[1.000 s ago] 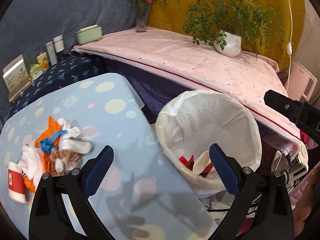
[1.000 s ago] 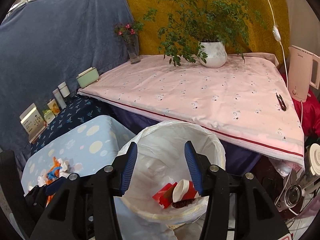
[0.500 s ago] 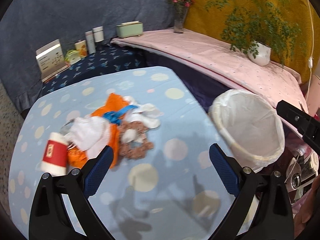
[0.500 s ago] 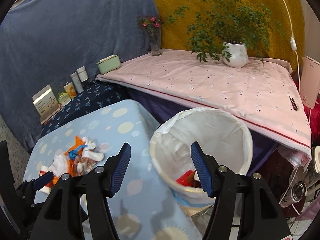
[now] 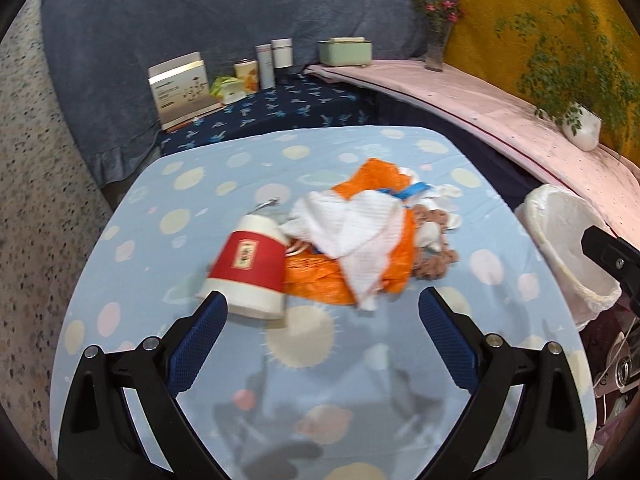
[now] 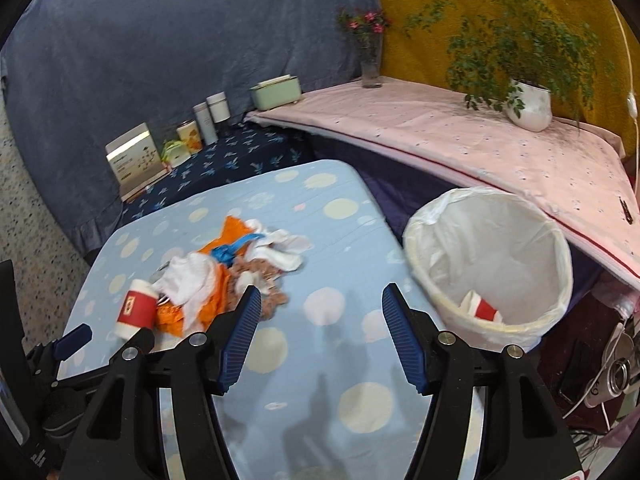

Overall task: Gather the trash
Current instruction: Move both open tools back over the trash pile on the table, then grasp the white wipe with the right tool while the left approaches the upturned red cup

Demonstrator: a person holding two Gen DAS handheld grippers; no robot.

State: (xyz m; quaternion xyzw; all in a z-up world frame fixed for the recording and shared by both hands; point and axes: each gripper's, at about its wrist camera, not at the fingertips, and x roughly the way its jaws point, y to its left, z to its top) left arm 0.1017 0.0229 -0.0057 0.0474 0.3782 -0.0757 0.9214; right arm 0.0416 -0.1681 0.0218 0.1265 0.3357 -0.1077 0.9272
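Note:
A pile of trash lies on the blue dotted table (image 5: 304, 380): a red and white paper cup (image 5: 250, 270) on its side, an orange plastic bag (image 5: 320, 276), white tissues (image 5: 360, 232) and brown scraps (image 5: 434, 258). My left gripper (image 5: 322, 312) is open and empty just in front of the pile, its left finger close to the cup. My right gripper (image 6: 322, 304) is open and empty over the table, between the pile (image 6: 212, 280) and the white-lined trash bin (image 6: 490, 264). The bin holds a red and white piece (image 6: 482, 308).
A pink-covered table (image 6: 460, 136) behind the bin carries a potted plant (image 6: 528, 104), a flower vase (image 6: 370, 68) and a green box (image 6: 276, 90). Boxes and cans (image 5: 240, 76) stand on a dark blue cloth at the back. Cables and gear (image 6: 612, 376) lie right of the bin.
Both grippers swung left from the bin toward the table. The left gripper has come close to the pile and cup. The right gripper opened wider.

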